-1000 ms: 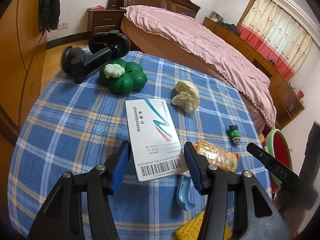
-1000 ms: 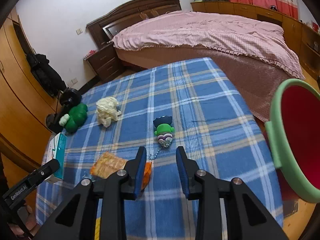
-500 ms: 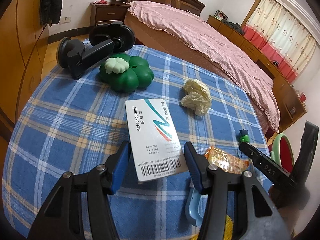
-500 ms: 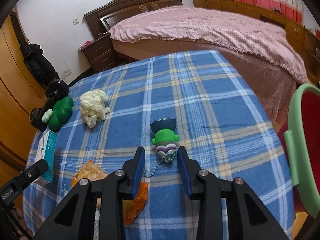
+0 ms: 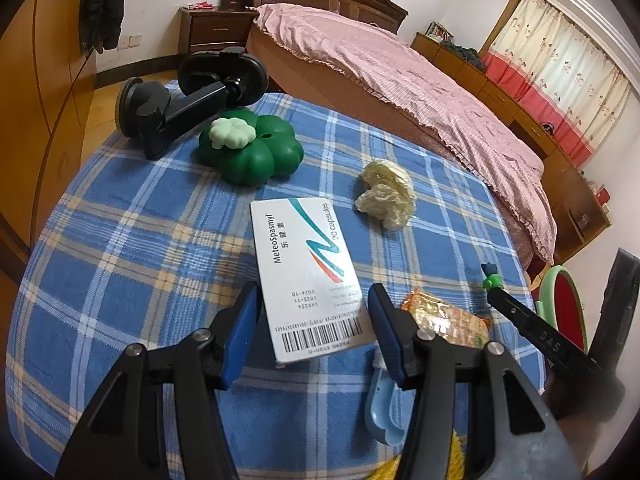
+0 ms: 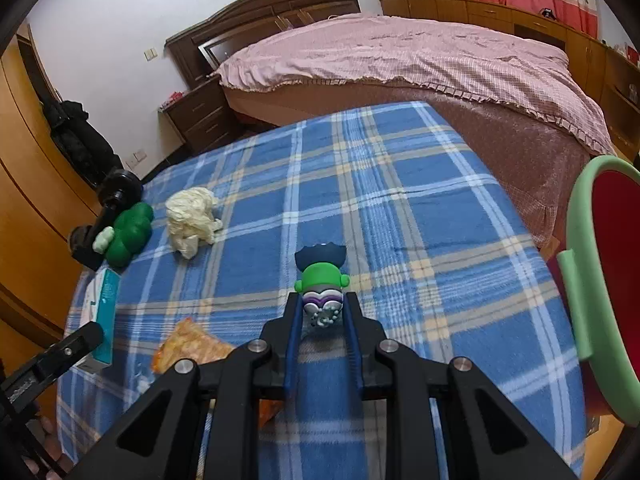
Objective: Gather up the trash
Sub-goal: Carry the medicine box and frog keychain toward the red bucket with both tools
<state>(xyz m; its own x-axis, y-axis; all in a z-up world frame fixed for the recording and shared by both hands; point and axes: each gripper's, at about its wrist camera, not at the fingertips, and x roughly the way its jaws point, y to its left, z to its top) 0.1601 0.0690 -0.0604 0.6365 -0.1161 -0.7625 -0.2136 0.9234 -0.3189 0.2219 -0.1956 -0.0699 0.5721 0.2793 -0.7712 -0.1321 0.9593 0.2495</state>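
My left gripper [image 5: 314, 316] is shut on a white medicine box [image 5: 308, 264], held just above the blue plaid table [image 5: 120, 260]. The right gripper [image 6: 322, 312] has its jaws closing, and a small green toy figure [image 6: 322, 280] on a bead chain sits between them with the pads against its sides. Crumpled cream paper [image 6: 192, 220] lies to the left of the toy. An orange snack wrapper [image 6: 192, 350] lies flat near the table's front, partly under the right gripper. The paper [image 5: 386, 194] and the wrapper [image 5: 444, 320] also show in the left wrist view.
A red bin with a green rim [image 6: 580, 280] stands off the table's right edge. A green clover-shaped object [image 5: 252, 152] and a black suction mount [image 5: 176, 104] lie at the far left. A light blue item [image 5: 380, 412] lies below the left gripper. A bed stands behind.
The right gripper moved forward to the green toy and its jaws narrowed around it. The left gripper kept the medicine box and shifted only slightly.
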